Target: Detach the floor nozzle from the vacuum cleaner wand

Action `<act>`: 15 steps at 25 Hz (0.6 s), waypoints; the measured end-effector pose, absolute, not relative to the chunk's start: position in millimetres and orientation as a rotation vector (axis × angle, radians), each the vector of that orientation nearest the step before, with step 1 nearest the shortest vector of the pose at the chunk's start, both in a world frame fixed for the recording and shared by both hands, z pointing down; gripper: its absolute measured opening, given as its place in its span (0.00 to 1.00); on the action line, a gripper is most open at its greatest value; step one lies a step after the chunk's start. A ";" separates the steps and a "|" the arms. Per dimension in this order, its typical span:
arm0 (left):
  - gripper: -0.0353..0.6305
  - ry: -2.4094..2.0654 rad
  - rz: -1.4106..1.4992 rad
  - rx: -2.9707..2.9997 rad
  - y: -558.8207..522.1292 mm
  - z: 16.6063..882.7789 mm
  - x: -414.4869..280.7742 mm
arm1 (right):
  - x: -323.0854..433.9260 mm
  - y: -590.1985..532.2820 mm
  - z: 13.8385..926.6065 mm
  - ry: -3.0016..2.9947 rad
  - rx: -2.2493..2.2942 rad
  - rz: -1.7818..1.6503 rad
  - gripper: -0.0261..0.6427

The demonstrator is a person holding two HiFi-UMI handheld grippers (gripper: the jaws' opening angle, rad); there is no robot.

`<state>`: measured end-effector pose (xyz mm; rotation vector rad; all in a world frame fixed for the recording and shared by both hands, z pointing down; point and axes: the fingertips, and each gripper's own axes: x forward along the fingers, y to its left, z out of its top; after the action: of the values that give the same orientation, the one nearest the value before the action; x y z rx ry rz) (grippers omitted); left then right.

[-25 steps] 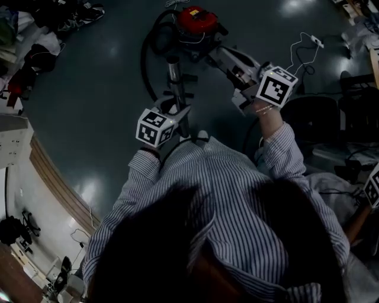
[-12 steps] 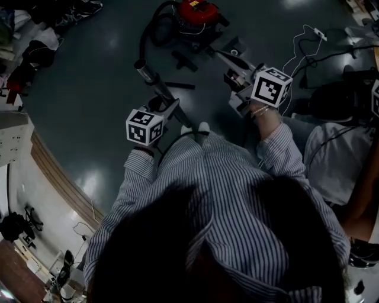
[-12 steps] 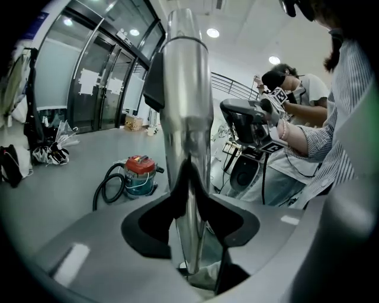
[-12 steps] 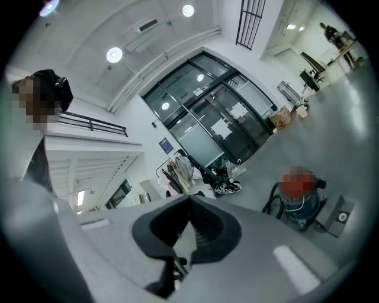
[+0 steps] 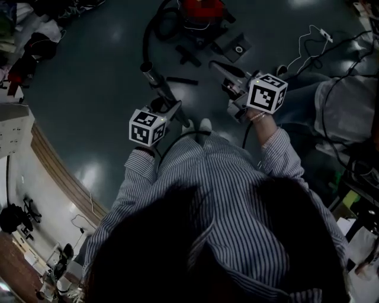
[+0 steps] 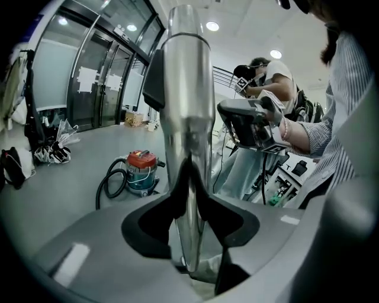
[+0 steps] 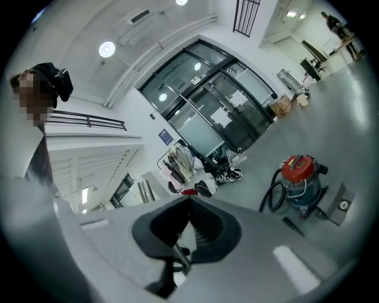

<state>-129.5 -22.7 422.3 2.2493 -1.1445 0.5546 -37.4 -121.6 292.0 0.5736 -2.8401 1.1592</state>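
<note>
My left gripper (image 5: 170, 109) (image 6: 189, 177) is shut on the chrome wand (image 5: 151, 77) (image 6: 189, 89), which slants up and to the left with a bare free end. The grey floor nozzle (image 5: 237, 45) (image 7: 341, 204) lies flat on the floor beside the red vacuum cleaner (image 5: 204, 9) (image 6: 140, 171) (image 7: 302, 174), apart from the wand. To the right of the wand, my right gripper (image 5: 220, 68) (image 7: 188, 204) hangs above the floor, shut with nothing between its jaws. The left gripper view also catches the right gripper (image 6: 249, 124).
A black hose (image 5: 148, 35) curls off the vacuum cleaner. Two short black attachments (image 5: 188, 57) lie on the floor near the nozzle. White cables (image 5: 308, 36) trail at the right, where another person (image 5: 331, 106) sits. Clothes and bags (image 5: 35, 47) pile up at the far left.
The wand's free end has swung from near the vacuum cleaner over to the left. My right gripper has sunk lower, and the nozzle shows lying on the floor.
</note>
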 end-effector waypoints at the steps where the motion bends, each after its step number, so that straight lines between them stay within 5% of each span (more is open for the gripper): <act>1: 0.33 -1.146 0.553 2.246 -22.6 423.2 -129.8 | -40.0 -119.7 294.2 -2.835 0.561 1.162 0.04; 15: 0.33 -1.195 0.550 2.196 -7.4 435.2 -132.6 | -79.2 -92.8 320.2 -2.768 0.326 1.112 0.04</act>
<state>-132.6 -7.4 435.2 2.1956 -1.1950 0.5502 -79.2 -92.8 320.2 0.3260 -2.7675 1.1121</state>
